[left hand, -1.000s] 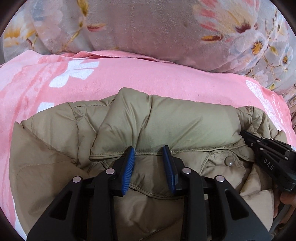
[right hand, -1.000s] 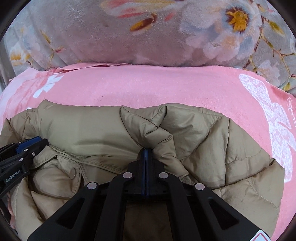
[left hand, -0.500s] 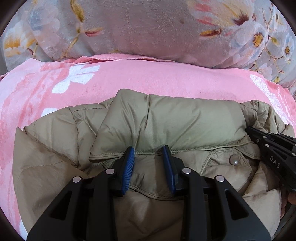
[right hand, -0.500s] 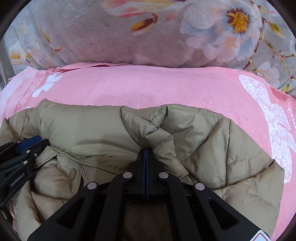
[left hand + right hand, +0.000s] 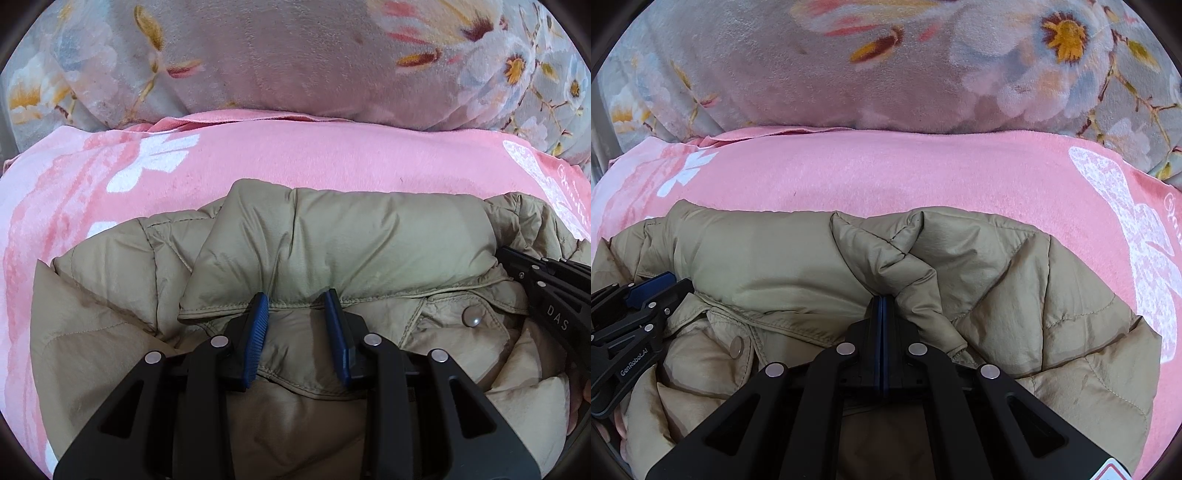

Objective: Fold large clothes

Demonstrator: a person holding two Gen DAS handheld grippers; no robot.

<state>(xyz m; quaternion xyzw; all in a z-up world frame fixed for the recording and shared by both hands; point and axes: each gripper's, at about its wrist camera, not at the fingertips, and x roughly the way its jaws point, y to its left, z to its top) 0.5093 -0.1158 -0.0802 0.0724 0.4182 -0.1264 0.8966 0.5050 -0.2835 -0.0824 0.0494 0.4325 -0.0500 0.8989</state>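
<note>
The puffy khaki quilted jacket [image 5: 332, 251] lay bunched on the pink fleece blanket with white flower prints [image 5: 258, 158], its long padded collar roll running crosswise in front of both grippers, side to side as I stood there. Beyond it rose the grey floral plush cushion [image 5: 277, 55].

The left gripper [image 5: 299, 314] sat right at the collar's lower hem, angled down, its blue-padded jaws part-way open. A band of jacket fabric filled the gap between them, but I could not tell whether the pads actually pressed on it or just straddled it.

The right gripper [image 5: 882, 306] was further along the same collar line, toward the jacket's right shoulder. Its jaws were closed tight with no gap showing, and a ridge of quilted fabric rose from just beside the tips; it looked pinched there, though the fold hid the contact itself.

A silver snap button [image 5: 472, 316] lay on the placket between the two grippers, nearer the right one.

To my eye, the coming move turned on that crosswise collar: both hands were on one edge, so a lift or pull toward the person would carry the jacket's top evenly.
</note>
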